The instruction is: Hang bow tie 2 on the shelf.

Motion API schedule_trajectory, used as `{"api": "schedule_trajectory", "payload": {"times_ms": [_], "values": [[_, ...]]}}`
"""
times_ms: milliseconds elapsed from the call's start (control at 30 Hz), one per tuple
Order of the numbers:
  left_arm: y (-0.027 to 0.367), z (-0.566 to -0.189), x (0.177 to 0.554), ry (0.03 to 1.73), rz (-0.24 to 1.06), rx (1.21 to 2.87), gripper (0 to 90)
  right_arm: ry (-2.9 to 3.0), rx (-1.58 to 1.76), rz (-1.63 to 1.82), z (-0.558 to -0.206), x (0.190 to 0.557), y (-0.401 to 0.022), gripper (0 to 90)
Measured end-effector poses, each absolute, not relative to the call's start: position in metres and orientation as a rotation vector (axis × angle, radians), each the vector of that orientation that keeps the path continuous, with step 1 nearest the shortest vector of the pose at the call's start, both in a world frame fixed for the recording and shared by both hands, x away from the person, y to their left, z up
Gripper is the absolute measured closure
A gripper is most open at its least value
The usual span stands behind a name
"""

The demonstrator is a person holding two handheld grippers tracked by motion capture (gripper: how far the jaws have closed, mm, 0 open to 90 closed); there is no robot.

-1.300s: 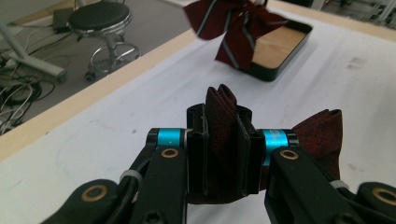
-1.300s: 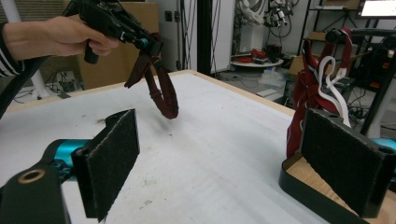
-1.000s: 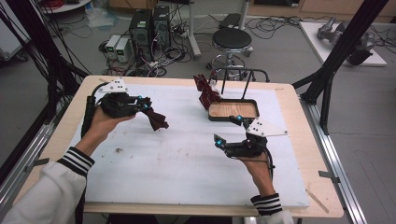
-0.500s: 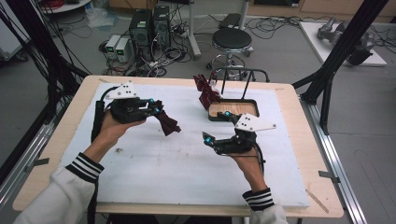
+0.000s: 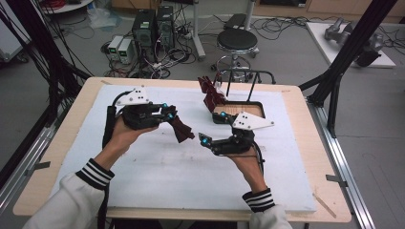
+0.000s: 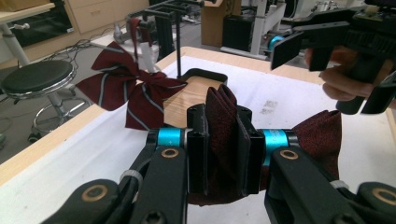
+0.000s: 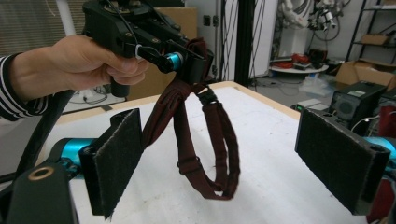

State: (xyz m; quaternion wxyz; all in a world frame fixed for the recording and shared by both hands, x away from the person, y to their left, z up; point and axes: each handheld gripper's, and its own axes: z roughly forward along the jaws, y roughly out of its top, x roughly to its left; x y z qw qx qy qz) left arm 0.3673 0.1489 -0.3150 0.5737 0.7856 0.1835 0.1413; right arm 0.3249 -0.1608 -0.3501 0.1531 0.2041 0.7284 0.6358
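My left gripper (image 5: 165, 113) is shut on a dark red bow tie (image 5: 181, 130) and holds it above the white mat. In the left gripper view the jaws (image 6: 223, 154) pinch the folded cloth of the bow tie (image 6: 222, 112). Its neck strap (image 7: 210, 140) hangs in a loop between the wide-open pads of my right gripper (image 7: 229, 161), without touching them. The right gripper (image 5: 213, 129) faces the bow tie from the right, a short way off. A second bow tie (image 5: 210, 93), maroon with stripes, hangs on a black stand (image 5: 248, 78).
The stand has a wooden base in a black tray (image 5: 243, 109) at the mat's far edge. The white mat (image 5: 157, 176) covers most of the wooden table (image 5: 310, 143). A stool (image 5: 237, 40) and computers sit on the floor beyond.
The left hand has carried the dark red bow tie rightward toward the middle. The right gripper has shifted left and slightly farther up the table to meet it.
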Motion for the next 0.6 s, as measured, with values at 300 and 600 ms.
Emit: {"api": "schedule_trajectory", "payload": {"times_ms": [300, 600], "values": [[0.141, -0.312, 0.363, 0.408, 0.328, 1.833, 77.3, 2.154, 0.559, 1.801, -0.35, 0.33, -0.146, 15.6], [0.137, -0.314, 0.364, 0.405, 0.334, 1.837, 77.3, 2.232, 0.535, 1.84, -0.353, 0.331, -0.137, 24.6]]}}
